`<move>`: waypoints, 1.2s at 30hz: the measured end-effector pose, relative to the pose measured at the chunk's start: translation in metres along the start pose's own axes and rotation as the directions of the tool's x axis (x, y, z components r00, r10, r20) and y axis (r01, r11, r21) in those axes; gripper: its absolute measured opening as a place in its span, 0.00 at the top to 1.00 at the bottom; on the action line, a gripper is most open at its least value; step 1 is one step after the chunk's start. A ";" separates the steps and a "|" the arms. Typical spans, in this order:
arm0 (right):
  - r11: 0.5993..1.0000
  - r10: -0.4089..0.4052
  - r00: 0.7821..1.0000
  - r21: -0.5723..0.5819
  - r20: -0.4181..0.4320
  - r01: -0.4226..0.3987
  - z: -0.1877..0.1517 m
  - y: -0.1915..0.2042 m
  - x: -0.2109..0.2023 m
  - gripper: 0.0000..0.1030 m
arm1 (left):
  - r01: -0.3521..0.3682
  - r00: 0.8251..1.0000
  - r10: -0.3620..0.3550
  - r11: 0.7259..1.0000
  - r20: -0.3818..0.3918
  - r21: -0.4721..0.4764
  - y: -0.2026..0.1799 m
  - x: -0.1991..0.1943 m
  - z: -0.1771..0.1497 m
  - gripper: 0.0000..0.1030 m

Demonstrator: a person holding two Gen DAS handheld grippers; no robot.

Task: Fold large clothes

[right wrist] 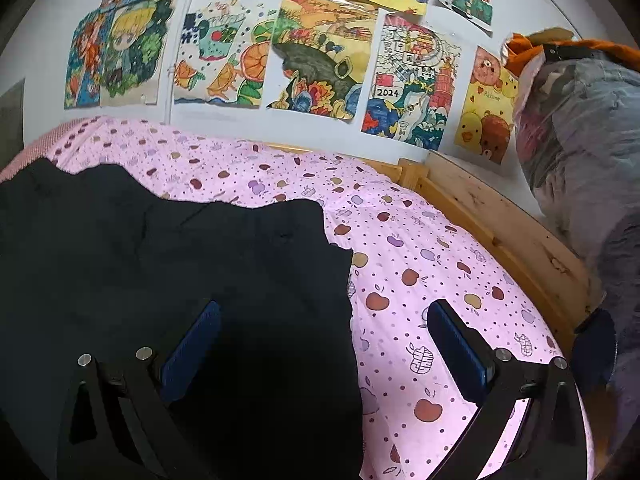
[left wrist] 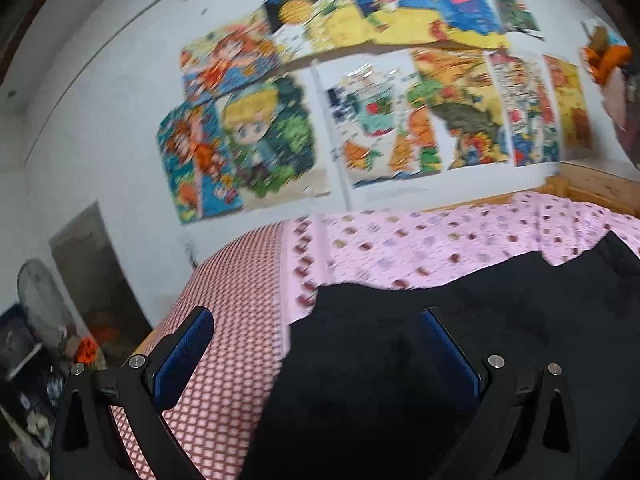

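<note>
The left gripper [left wrist: 316, 344], black-framed with blue ribbed pads, hangs with its jaws spread wide and nothing between them. Under and ahead of its right finger lies the large black cloth garment [left wrist: 440, 360], spread flat; its left finger sits over a red-and-white lattice-patterned cover [left wrist: 236, 320]. Beyond the garment's far edge runs the pink bedsheet printed with small apples [left wrist: 420, 240].

The right gripper [right wrist: 324, 336], of the same build, is likewise wide apart and empty. Its left finger is over the same black garment [right wrist: 160, 260], whose right edge falls between the two fingers; its right finger is over bare pink sheet [right wrist: 420, 260].

Only the left wrist view, which is blurred, shows the lattice cover in full, plus a white standing fan [left wrist: 40, 300] and floor clutter far to the gripper's left. Only the right wrist view shows the pale wooden bed frame [right wrist: 500, 220] clearly to the gripper's right, with a bulging clear plastic bag of bedding [right wrist: 580, 128] beyond it. Both views show the colourful children's drawings [right wrist: 320, 52] on the white wall ahead.
</note>
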State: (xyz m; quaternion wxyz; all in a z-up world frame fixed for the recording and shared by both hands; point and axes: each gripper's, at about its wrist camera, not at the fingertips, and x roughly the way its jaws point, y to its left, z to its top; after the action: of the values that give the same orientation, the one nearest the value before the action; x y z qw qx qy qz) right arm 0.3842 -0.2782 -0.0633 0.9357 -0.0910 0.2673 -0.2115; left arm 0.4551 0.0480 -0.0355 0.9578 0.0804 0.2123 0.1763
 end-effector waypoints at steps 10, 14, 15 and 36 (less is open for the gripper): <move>0.991 -0.004 0.999 -0.137 0.043 0.010 -0.002 0.023 -0.012 0.01 | 0.056 0.984 -0.063 0.997 -0.168 -0.045 0.030 0.033 -0.024 0.00; 0.985 -0.006 0.998 -0.172 0.057 0.016 -0.004 0.030 -0.016 0.01 | 0.036 0.978 -0.035 0.999 -0.207 0.001 0.021 0.041 -0.032 0.00; 0.984 -0.006 0.998 -0.179 0.060 0.017 -0.005 0.031 -0.016 0.01 | 0.035 0.977 -0.033 0.999 -0.211 0.008 0.019 0.041 -0.033 0.00; 0.990 0.121 0.986 -0.061 -0.116 -0.129 -0.017 0.014 0.032 0.02 | 0.174 0.916 -0.212 0.975 -0.341 -0.139 0.031 0.072 -0.059 0.00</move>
State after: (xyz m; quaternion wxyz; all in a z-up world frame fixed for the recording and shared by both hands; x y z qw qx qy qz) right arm 0.4041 -0.2805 -0.0966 0.9271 -0.0939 0.3315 -0.1477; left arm 0.4810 0.1084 -0.1080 0.9195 -0.0249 0.3784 0.1032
